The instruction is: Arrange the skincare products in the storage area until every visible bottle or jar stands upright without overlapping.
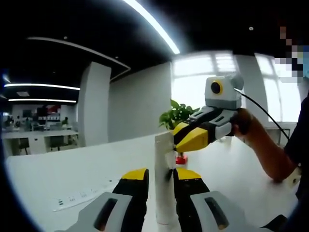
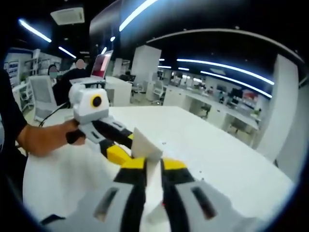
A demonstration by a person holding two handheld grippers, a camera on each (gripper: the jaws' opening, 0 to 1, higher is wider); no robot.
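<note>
At the bottom centre of the left gripper view, my left gripper (image 1: 161,181) is clenched on a white tube (image 1: 164,179) that stands upright between its jaws, over the white table (image 1: 63,169). My right gripper (image 1: 190,137) comes in from the right and pinches the tube's top end, with a potted plant (image 1: 177,116) behind it. Low in the right gripper view, my right gripper (image 2: 153,169) grips the tube's flat crimped end (image 2: 145,147), and the left gripper (image 2: 113,145) reaches in from the left, my hand (image 2: 46,137) behind it. I judge the tube light, soft and squeezable; the stiffer crimp looks a surer hold than the middle.
</note>
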